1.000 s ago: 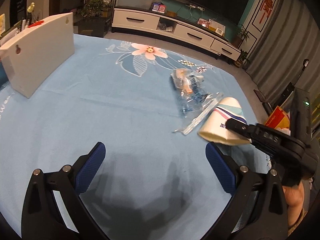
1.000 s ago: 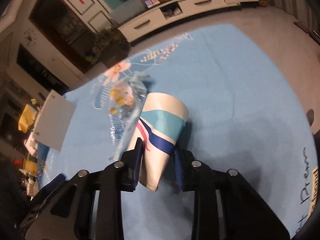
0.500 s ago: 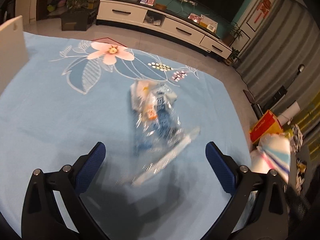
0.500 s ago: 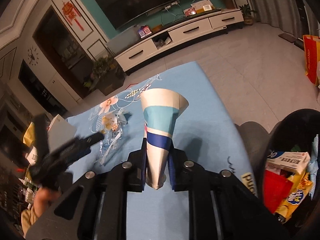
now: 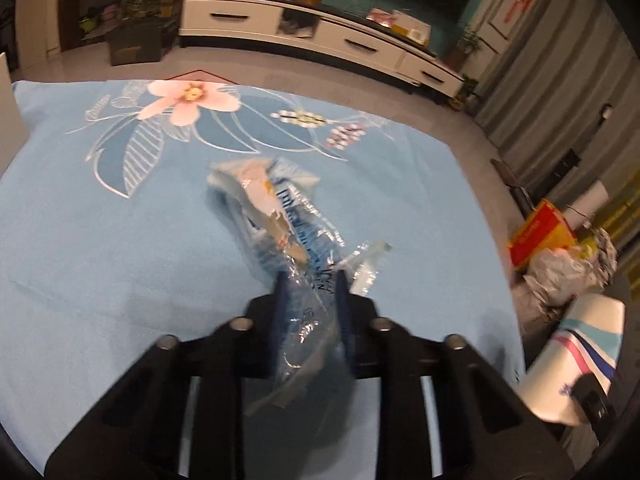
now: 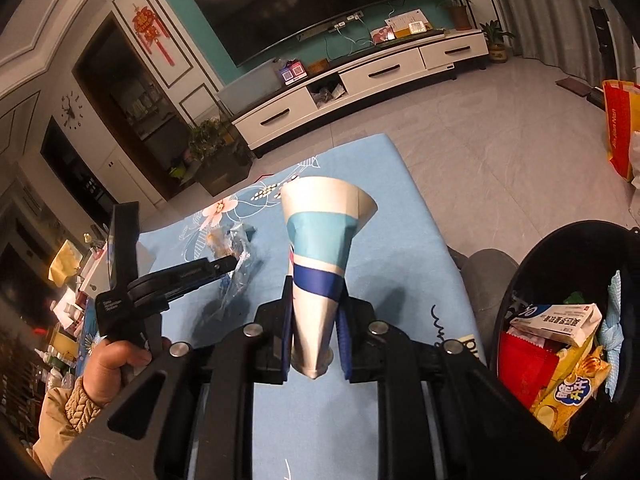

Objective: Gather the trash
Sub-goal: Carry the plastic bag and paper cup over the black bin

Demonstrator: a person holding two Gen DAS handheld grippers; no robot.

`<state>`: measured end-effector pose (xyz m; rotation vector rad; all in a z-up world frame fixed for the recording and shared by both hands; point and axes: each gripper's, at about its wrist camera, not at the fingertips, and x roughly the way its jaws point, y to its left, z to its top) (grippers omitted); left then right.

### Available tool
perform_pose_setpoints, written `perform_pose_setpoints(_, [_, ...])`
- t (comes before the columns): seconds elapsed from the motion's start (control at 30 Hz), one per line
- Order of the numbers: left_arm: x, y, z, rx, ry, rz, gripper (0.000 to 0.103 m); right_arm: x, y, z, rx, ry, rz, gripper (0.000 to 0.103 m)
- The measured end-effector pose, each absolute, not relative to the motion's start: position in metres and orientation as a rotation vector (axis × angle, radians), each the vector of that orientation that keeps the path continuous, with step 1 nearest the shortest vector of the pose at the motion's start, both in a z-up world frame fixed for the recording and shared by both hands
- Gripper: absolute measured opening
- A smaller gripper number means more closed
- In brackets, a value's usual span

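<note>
My left gripper (image 5: pixel 309 280) is shut on a crumpled clear plastic wrapper (image 5: pixel 292 232) with blue print, which lies on the blue flowered tablecloth (image 5: pixel 100 240). My right gripper (image 6: pixel 314 304) is shut on a flattened white paper cup (image 6: pixel 320 240) with teal and blue bands and holds it upright above the table's right end. The cup also shows at the lower right of the left wrist view (image 5: pixel 576 356). The left gripper and wrapper (image 6: pixel 236 268) show in the right wrist view too. A black trash bin (image 6: pixel 520 280) with packaging inside stands at the right.
A white box edge (image 5: pixel 6 120) sits at the table's far left. Bags and a red-yellow carton (image 5: pixel 540 232) lie on the floor right of the table. A white TV cabinet (image 6: pixel 360 80) stands beyond. A grey chair seat (image 6: pixel 484 272) is beside the bin.
My left gripper closed on the plastic wrapper; it was open. My right gripper lifted the cup off the table and carried it right, toward the bin.
</note>
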<state>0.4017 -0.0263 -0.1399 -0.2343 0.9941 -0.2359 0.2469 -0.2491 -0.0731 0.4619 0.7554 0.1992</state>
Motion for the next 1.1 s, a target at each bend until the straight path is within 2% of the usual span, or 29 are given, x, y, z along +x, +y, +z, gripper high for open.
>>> perform_pose_setpoints(0.13, [0.375, -0.027, -0.130, -0.223, 0.967, -0.286, 0.013, 0.235, -0.253, -0.072, 0.460, 0.754, 0.193, 0.019])
perform_pose_setpoints(0.7, [0.204, -0.035, -0.075, -0.087, 0.844, -0.366, 0.013, 0.150, -0.248, -0.061, 0.397, 0.786, 0.181, 0.019])
perform_pose_setpoints(1.1, [0.124, -0.038, -0.045, -0.045, 0.768, -0.371, 0.013, 0.099, -0.247, -0.038, 0.354, 0.746, 0.184, 0.019])
